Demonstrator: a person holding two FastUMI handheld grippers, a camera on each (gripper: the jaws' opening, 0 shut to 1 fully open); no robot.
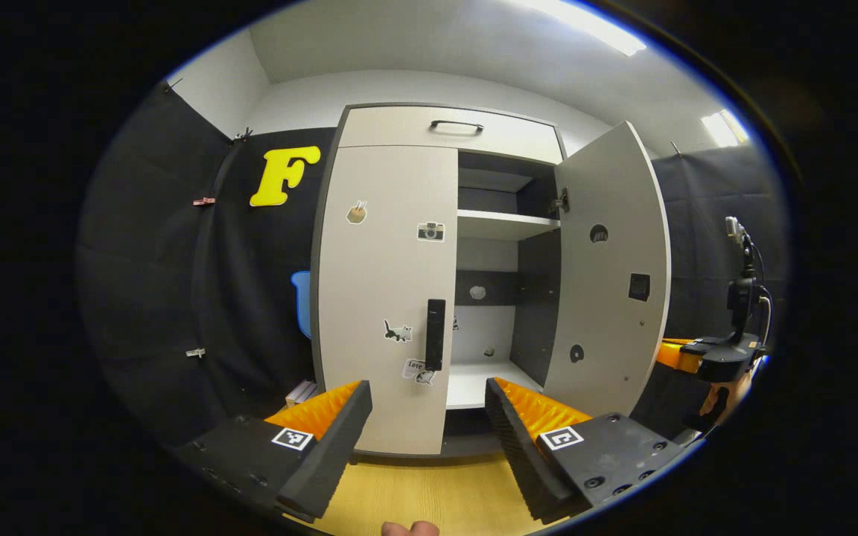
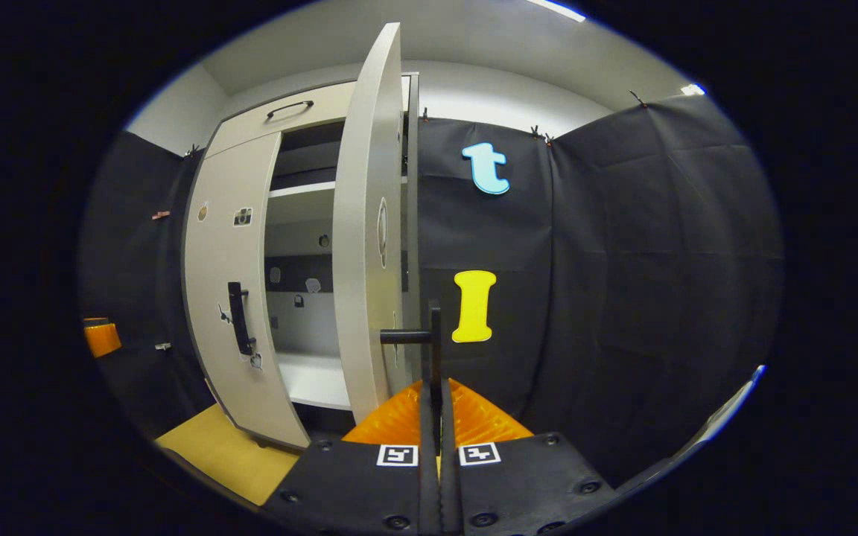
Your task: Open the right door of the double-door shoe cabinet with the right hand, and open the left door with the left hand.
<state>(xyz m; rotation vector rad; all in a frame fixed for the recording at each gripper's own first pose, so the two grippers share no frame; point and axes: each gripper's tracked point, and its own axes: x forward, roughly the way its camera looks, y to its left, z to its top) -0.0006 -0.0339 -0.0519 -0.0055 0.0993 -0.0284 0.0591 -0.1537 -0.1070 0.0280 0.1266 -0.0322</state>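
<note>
The shoe cabinet (image 1: 399, 126) stands straight ahead in the left gripper view. Its left door (image 1: 384, 283) is closed, with stickers and a black vertical handle (image 1: 435, 335) near its inner edge. My left gripper (image 1: 429, 417) is open, a short way in front of that handle and below it, touching nothing. The right door (image 1: 611, 275) is swung wide open, baring the shelves (image 1: 503, 223). In the right gripper view this door (image 2: 369, 223) is seen edge-on, and my right gripper (image 2: 436, 391) is shut on its black handle (image 2: 434, 335). The left door (image 2: 228, 298) shows there closed.
A top drawer (image 1: 456, 126) with a black handle sits above the doors. Black cloth walls (image 1: 250, 283) close in both sides. The floor (image 1: 429, 491) is yellow wood. My right gripper and the hand holding it (image 1: 719, 361) show beyond the open door's edge.
</note>
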